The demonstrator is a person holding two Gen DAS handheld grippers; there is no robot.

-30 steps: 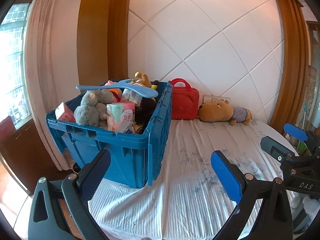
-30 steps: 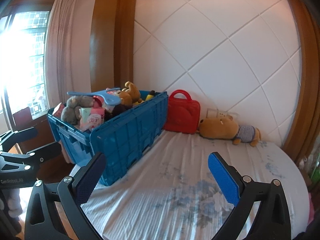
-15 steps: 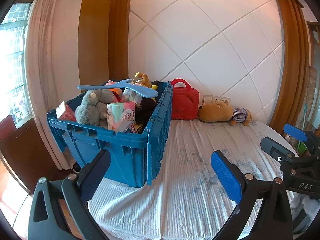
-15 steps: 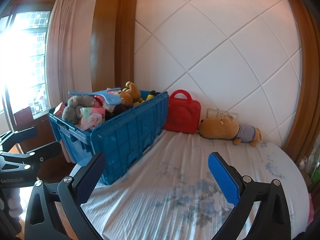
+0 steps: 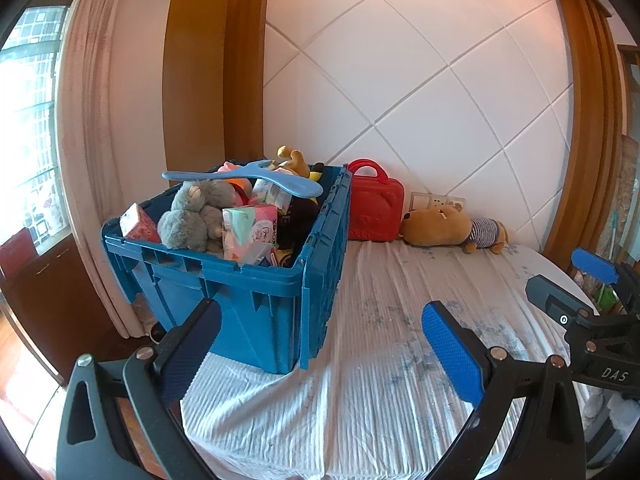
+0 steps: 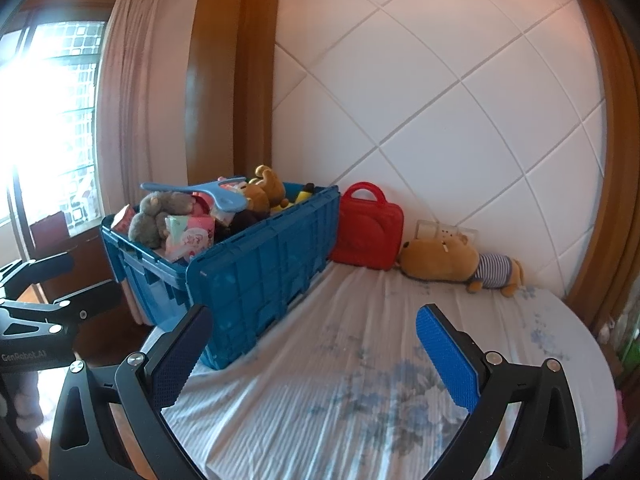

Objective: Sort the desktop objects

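on the round table (image 5: 360, 420), under a white floral cloth (image 6: 360, 392), your blue crate (image 5: 248, 296) sits at the left edge, packed above its rim. inside it: a grey plush (image 5: 196, 216) at the front, a pink and mint tissue pack (image 5: 250, 232) just beside it, a small red-white carton (image 5: 138, 224) in the front left corner, a brown plush (image 6: 264, 192) at the back. a light blue hanger (image 5: 244, 180) lies across the top of the pile. just behind the crate's far end a red case (image 5: 374, 208) stands upright against the quilted white wall (image 5: 420, 80). to the right of the case a bear plush (image 5: 444, 226) in a striped shirt lies on its side on the cloth, head close to the case; can't tell if they touch.

your left gripper (image 5: 320, 344) hovers over the near table edge, jaws spread wide, nothing between the pads, left finger (image 5: 188, 352) in front of the crate's near corner. your right gripper (image 6: 312, 352) is also spread wide and empty, over bare cloth right of the crate. each gripper shows at the edge of the other's view, well apart. curtain (image 6: 120, 100) and bright window (image 6: 48, 100) at far left.
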